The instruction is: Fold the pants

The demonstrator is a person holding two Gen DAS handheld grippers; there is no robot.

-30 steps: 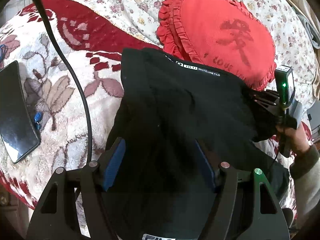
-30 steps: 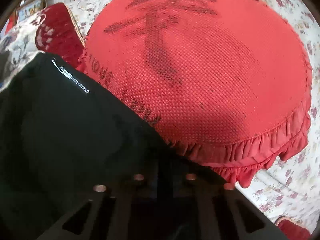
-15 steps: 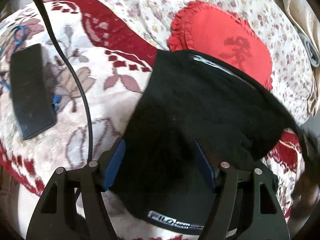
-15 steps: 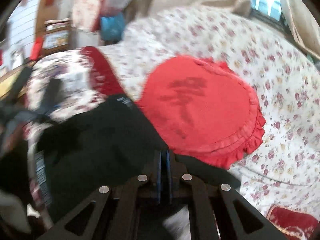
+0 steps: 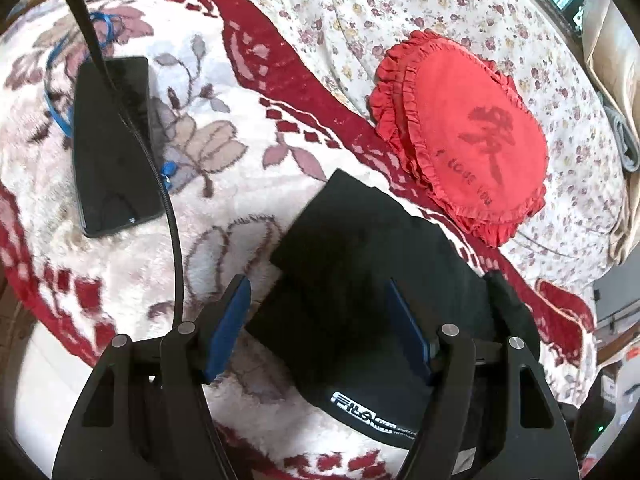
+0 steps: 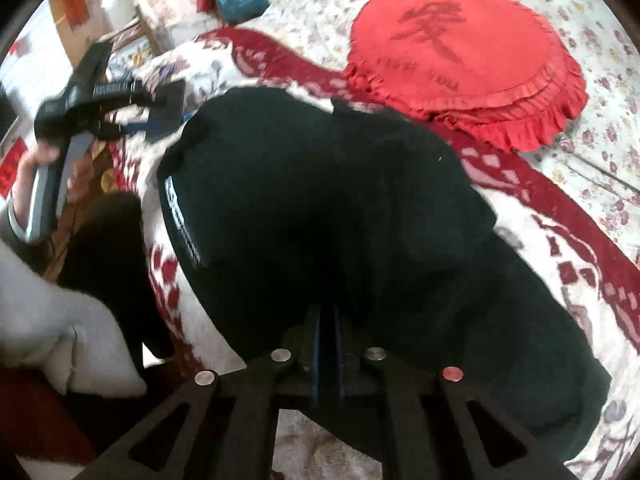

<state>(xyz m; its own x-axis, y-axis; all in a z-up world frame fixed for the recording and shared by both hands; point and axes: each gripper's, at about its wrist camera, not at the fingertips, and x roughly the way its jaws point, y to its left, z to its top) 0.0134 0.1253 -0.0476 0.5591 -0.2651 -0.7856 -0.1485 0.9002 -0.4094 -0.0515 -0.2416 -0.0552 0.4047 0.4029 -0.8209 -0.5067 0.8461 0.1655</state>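
Now I am mid-fold: the black pants (image 5: 360,280) lie doubled on the blanket (image 5: 224,152), just beside the red cushion (image 5: 468,136). My left gripper (image 5: 316,328) stands wide apart over the near hem, pinching nothing. My right gripper (image 6: 328,344) has its jaws nearly together and starting to open, dark cloth pinched between them. Next I judge I should let go and smooth the stack.
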